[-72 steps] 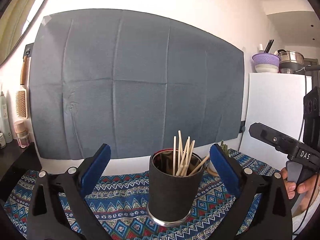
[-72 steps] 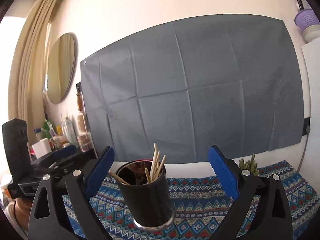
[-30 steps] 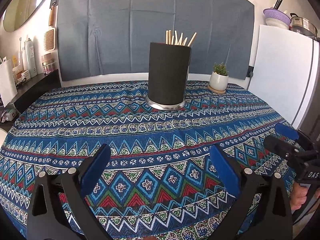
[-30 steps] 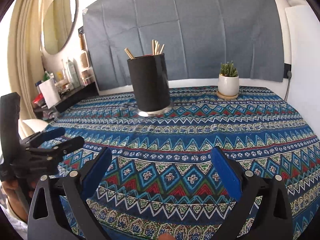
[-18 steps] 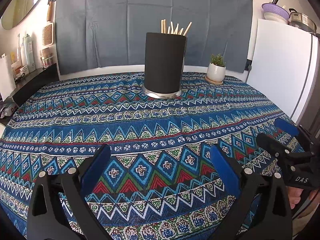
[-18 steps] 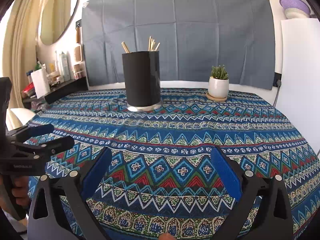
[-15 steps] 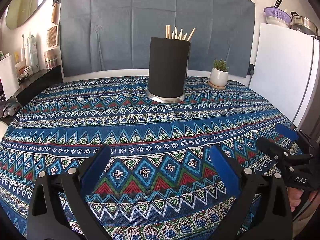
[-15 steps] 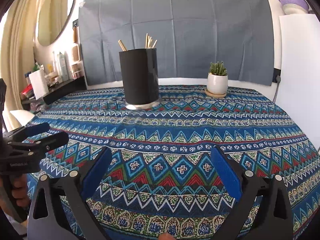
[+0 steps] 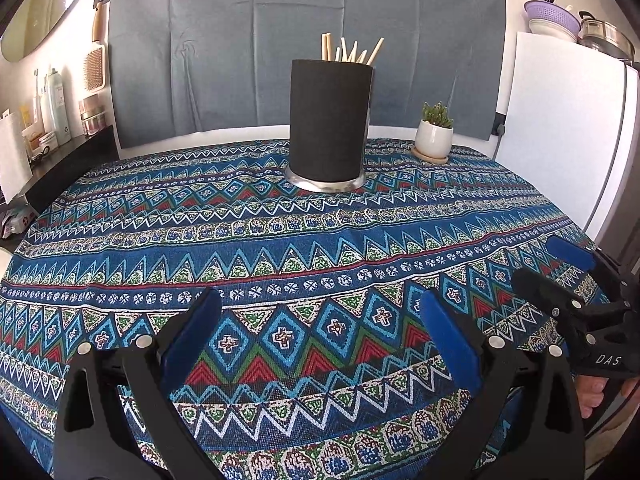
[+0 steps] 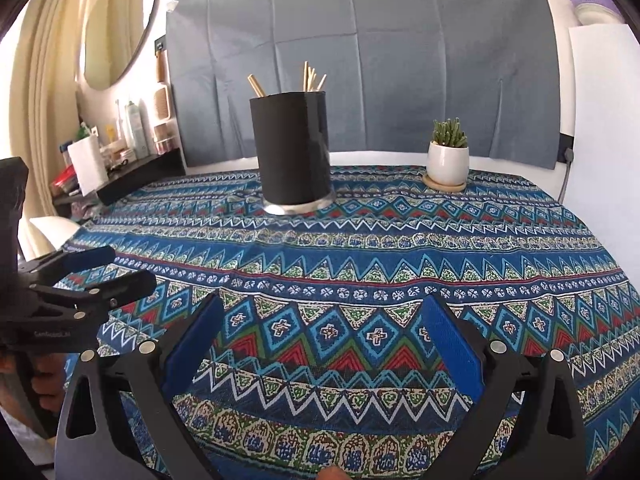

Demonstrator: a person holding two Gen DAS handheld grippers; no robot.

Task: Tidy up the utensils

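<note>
Left tool (image 9: 320, 320) gaped wide, gripping nothing, over the near counter (image 9: 280, 248). Right tool (image 10: 322, 322) spread just as wide, likewise bare. Farther back stood the black holder (image 9: 330, 120), upright, wooden chopsticks (image 9: 348, 50) poking out; potted succulent (image 9: 434, 136) just right.

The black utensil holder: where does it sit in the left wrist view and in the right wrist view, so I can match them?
Left wrist: black utensil holder upper centre, on the tablecloth.
Right wrist: upper centre-left.
Shared landmark: the potted cactus, to its right in both.
</note>
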